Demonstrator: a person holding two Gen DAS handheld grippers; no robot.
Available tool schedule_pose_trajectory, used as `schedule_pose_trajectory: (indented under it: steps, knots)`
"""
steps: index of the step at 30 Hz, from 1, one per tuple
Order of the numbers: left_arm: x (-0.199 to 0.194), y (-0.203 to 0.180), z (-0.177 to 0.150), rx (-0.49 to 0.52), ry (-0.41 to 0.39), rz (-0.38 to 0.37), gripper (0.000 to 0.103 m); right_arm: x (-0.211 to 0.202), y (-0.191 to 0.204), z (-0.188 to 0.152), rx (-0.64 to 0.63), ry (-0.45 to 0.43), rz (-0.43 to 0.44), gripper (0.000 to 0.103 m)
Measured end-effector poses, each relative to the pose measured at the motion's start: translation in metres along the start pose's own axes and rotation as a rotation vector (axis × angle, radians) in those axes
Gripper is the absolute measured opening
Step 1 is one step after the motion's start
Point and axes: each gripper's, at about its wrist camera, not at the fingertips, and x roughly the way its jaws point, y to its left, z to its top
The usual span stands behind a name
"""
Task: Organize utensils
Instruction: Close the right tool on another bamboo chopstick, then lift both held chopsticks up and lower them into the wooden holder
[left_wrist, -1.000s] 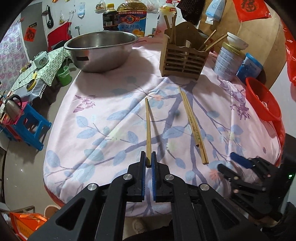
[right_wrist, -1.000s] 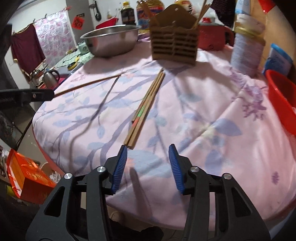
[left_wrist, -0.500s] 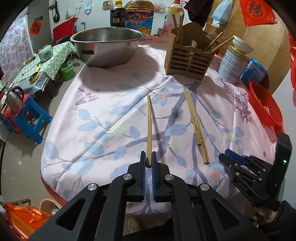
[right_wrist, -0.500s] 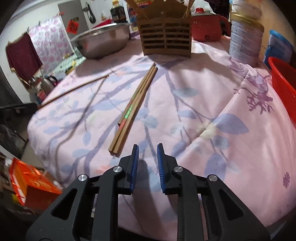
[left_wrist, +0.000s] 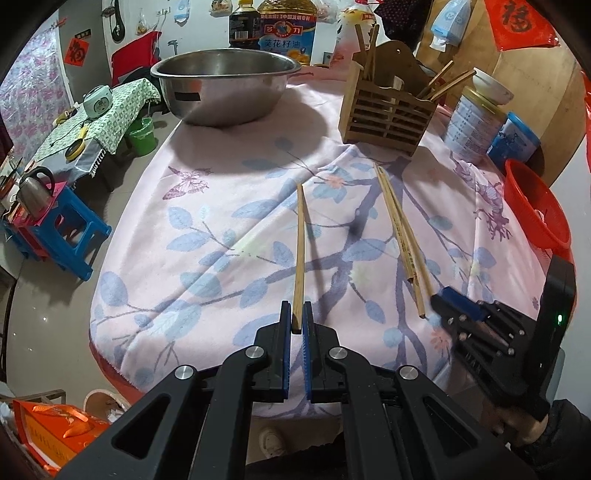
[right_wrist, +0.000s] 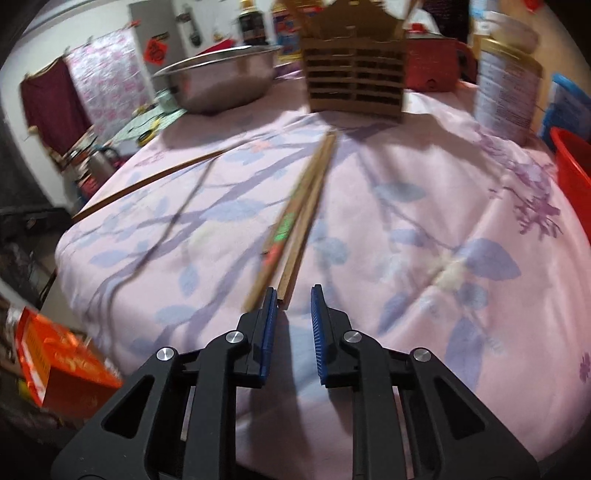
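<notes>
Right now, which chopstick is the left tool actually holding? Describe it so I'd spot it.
Start at the wooden holder at the back of the pink cloth. In front of it lies a chopstick bundle; the held chopstick is the single one left of it, its near end pinched in black jaws.

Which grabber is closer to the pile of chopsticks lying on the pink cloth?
The right. The right gripper has its open tips at the near end of the loose chopsticks. The left gripper sits off to their side, shut on a single chopstick.
</notes>
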Motion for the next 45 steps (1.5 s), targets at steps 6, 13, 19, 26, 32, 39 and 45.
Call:
schedule_pose_trajectory:
  steps: [6,13,19,26,32,39,45]
  knots:
    - [0.001,-0.001,0.0,-0.003,-0.003,-0.005,0.006,-0.007,-0.018,-0.005,0.043,0.004,0.011,0.022]
    - [0.005,-0.002,-0.003,0.011,0.022,0.007,0.006,-0.004,-0.002,-0.006,-0.004,-0.02,0.021,0.022]
    - [0.006,0.001,-0.003,0.022,0.034,0.025,0.006,0.004,0.003,-0.003,-0.013,-0.071,0.002,0.007]
    - [-0.011,-0.004,0.013,0.051,-0.04,0.032,0.006,-0.034,-0.002,0.01,-0.054,-0.143,-0.034,0.006]
    - [-0.041,-0.019,0.046,0.074,-0.137,0.022,0.006,-0.086,-0.015,0.047,-0.059,-0.263,-0.051,0.006]
    - [-0.046,-0.041,0.067,0.087,-0.182,0.026,0.008,-0.114,-0.041,0.08,-0.036,-0.324,0.007,0.006]
    - [0.017,-0.031,0.025,0.016,-0.038,0.064,0.037,-0.1,-0.057,0.078,-0.067,-0.258,0.049,0.006]
